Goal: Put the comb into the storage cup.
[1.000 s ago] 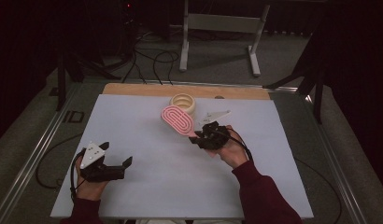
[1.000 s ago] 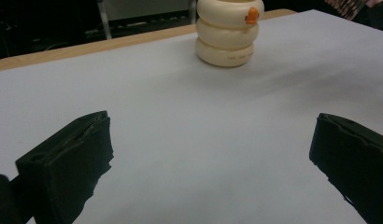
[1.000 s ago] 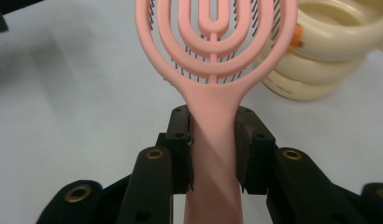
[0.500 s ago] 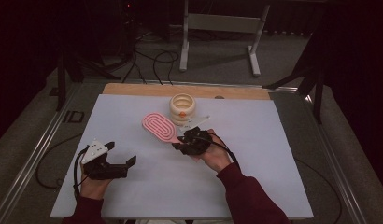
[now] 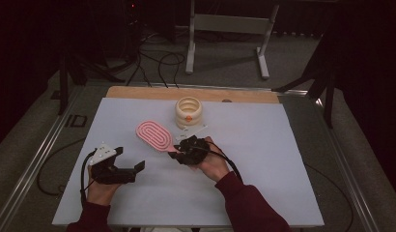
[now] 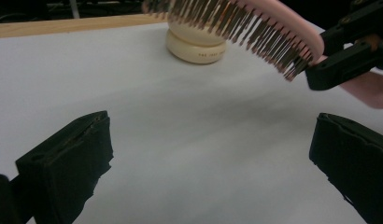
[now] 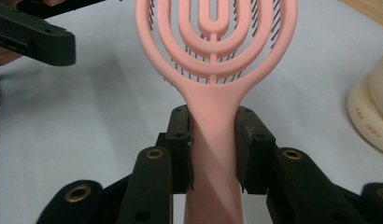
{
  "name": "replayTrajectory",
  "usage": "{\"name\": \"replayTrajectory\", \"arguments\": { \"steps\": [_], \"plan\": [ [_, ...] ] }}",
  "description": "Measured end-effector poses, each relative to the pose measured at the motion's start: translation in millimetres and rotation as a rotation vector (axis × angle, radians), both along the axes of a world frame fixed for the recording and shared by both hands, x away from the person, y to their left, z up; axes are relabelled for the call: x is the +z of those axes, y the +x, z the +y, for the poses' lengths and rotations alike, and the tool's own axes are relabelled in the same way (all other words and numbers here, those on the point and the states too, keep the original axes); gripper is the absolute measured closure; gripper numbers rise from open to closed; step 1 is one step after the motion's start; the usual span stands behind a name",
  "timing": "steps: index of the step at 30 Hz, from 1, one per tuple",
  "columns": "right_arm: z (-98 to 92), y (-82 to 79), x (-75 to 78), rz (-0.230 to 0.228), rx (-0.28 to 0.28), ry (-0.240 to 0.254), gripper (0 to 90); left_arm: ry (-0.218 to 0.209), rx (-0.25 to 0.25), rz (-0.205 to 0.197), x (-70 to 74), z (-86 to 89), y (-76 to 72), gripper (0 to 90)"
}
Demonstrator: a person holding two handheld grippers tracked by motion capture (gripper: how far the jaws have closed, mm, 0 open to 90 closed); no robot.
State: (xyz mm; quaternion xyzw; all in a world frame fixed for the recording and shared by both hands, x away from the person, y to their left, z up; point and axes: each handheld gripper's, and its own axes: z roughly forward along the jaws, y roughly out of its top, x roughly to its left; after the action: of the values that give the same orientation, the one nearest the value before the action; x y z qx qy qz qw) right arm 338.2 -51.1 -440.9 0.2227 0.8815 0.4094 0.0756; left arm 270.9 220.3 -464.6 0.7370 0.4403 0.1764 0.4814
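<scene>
- The counter is covered by a white sheet; the lower centre and the right side of the frame are free.
- The right gripper, centre of the frame, has its fingers clamped on the handle of the pink hairbrush.
- The brush is now further left and lower than before, away from the cream ringed object.
- The left gripper, lower left, has its fingers wide apart and holds nothing.

Dim lab or studio, white-topped table, floor cables, metal stand, dark curtained surroundings
</scene>
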Motion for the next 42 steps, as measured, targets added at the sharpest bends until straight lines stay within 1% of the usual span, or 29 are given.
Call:
{"name": "replayTrajectory", "arguments": {
  "steps": [3,4,8,14,17,18,19,21,25,27,28,29,31,32,33,34,36,37,38,39,40,42],
  "plan": [
    [2.7,-1.3,-0.9,0.003,0.003,0.005,69.8,0.000,0.000,0.000,0.0,0.0,0.0,0.0],
    [8.6,-4.4,-2.4,-0.008,0.018,0.006,69.9,-0.019,-0.007,0.000,2.3,-6.3,0.6,0.0],
    [13.6,-7.9,-2.7,-0.016,0.027,0.014,69.8,-0.041,-0.010,0.004,3.7,-10.7,1.3,0.0],
    [20.1,-12.0,-4.3,-0.027,0.041,0.022,69.9,-0.080,-0.013,0.029,4.0,-15.7,2.7,0.0],
    [23.6,-14.4,-5.4,-0.033,0.049,0.025,69.9,-0.103,-0.007,0.041,3.9,-17.9,3.3,2.6],
    [24.8,-15.2,-5.9,-0.036,0.055,0.027,69.9,-0.110,-0.001,0.051,3.9,-18.2,3.8,4.0],
    [26.1,-16.4,-6.1,-0.035,0.054,0.029,69.9,-0.127,-0.003,0.056,3.7,-18.1,4.0,6.1],
    [28.5,-18.4,-6.8,-0.039,0.061,0.031,69.9,-0.153,0.009,0.072,3.5,-17.7,4.8,11.1],
    [33.7,-22.0,-8.7,-0.051,0.075,0.035,69.9,-0.214,0.022,0.091,3.4,-15.6,5.9,18.8],
    [35.2,-23.3,-9.3,-0.055,0.076,0.032,69.9,-0.221,0.026,0.094,3.2,-15.2,6.2,24.8],
    [36.4,-24.3,-9.9,-0.057,0.081,0.030,69.9,-0.242,0.025,0.102,2.2,-14.0,7.0,24.8],
    [38.7,-26.5,-11.1,-0.066,0.088,0.025,69.9,-0.245,0.029,0.108,1.7,-13.5,7.3,30.7],
    [40.8,-28.4,-11.8,-0.069,0.086,0.024,69.9,-0.254,0.036,0.116,0.9,-12.3,7.7,35.5],
    [41.5,-28.8,-12.2,-0.080,0.091,0.022,69.9,-0.261,0.045,0.116,0.7,-11.6,7.4,38.2],
    [42.3,-29.3,-12.5,-0.085,0.094,0.019,69.9,-0.268,0.045,0.116,0.7,-10.6,7.3,41.4],
    [42.9,-29.9,-12.9,-0.086,0.095,0.016,69.9,-0.278,0.042,0.116,0.9,-10.1,7.0,42.8],
    [44.3,-31.3,-13.7,-0.100,0.097,0.004,69.9,-0.284,0.040,0.108,2.1,-10.2,5.9,46.6],
    [45.2,-32.0,-14.2,-0.111,0.098,-0.010,69.9,-0.292,0.038,0.099,2.9,-10.1,5.2,49.4],
    [46.1,-32.6,-15.2,-0.120,0.101,-0.022,69.8,-0.295,0.039,0.094,4.0,-10.5,4.5,51.6],
    [46.9,-32.8,-16.1,-0.129,0.103,-0.027,69.8,-0.288,0.038,0.088,5.0,-11.2,3.8,52.6],
    [47.4,-32.6,-16.8,-0.128,0.102,-0.025,69.8,-0.284,0.038,0.080,5.8,-11.7,3.0,53.4],
    [48.3,-32.2,-17.8,-0.125,0.100,-0.018,69.8,-0.298,0.042,0.074,6.7,-12.0,2.0,55.0]
  ]
}}
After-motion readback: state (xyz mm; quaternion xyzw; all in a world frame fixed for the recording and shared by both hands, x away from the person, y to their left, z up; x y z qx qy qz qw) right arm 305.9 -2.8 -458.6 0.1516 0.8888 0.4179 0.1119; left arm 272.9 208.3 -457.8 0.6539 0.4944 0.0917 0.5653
